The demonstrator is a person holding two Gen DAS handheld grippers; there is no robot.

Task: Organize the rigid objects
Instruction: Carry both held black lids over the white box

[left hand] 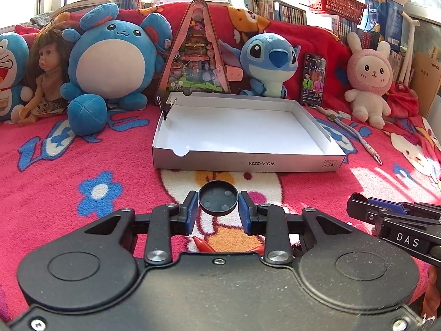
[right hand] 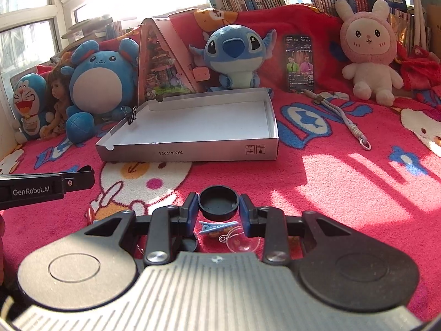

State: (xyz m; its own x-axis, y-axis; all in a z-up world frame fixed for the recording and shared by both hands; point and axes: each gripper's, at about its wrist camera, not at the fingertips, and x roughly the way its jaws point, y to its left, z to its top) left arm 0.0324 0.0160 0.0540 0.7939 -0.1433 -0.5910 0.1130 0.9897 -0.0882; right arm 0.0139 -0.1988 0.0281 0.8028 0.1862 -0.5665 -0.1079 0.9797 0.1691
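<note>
In the left wrist view my left gripper (left hand: 217, 207) is shut on a black round lid (left hand: 217, 201), with small round pads showing on its face. It is held above the pink blanket, short of the white cardboard box (left hand: 248, 162). In the right wrist view my right gripper (right hand: 218, 207) is shut on a second black round cap (right hand: 218, 202), hollow side up. The same box (right hand: 187, 153) lies ahead and slightly left, open and with nothing inside. Each gripper shows at the edge of the other's view: the right gripper (left hand: 355, 204) and the left gripper (right hand: 85, 178).
A blue hair clip (right hand: 217, 226) and a clear suction cup (right hand: 242, 241) lie on the blanket under the right gripper. A red piece (left hand: 202, 244) lies under the left one. A binder clip (left hand: 166, 107) grips the box's far left corner. Plush toys, a phone (left hand: 314, 78) and a lanyard (left hand: 355, 135) sit behind.
</note>
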